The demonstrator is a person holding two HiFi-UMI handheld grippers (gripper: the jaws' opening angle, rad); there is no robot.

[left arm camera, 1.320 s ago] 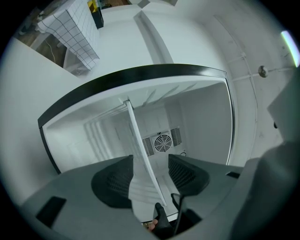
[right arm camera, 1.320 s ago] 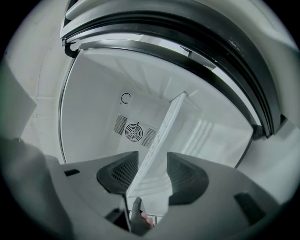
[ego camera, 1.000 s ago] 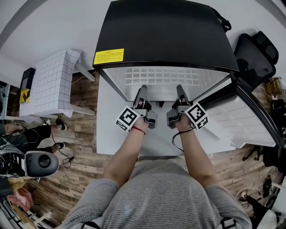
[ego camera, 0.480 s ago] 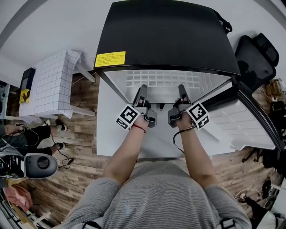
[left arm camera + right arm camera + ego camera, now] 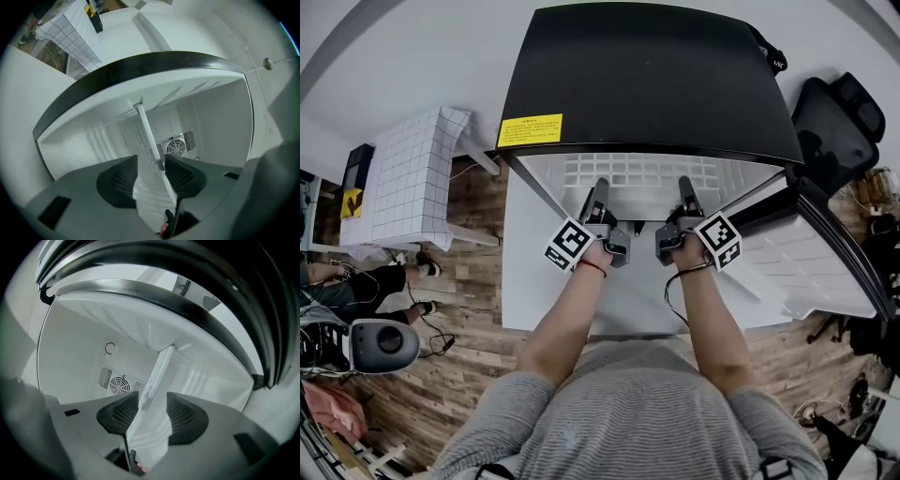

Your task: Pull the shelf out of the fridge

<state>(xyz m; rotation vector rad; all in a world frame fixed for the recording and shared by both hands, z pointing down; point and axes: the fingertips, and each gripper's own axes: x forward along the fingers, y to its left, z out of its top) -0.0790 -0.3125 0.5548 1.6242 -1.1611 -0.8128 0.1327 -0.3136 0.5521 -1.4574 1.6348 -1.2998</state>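
The fridge has a black top and stands open, its door swung to the right. Inside lies the white wire shelf. Both grippers reach level into the opening, side by side at the shelf's front edge. My left gripper has just been closing. The shelf runs on edge between its dark pads, which lie against it. My right gripper grips the shelf the same way, with a pad on each face.
A round fan grille sits in the fridge's back wall. A small table with a checked white cloth stands at the left and a black chair at the right. The floor is wood, with a grey machine at the lower left.
Both grippers have stayed at the shelf's front edge. Only the picture has shifted slightly.
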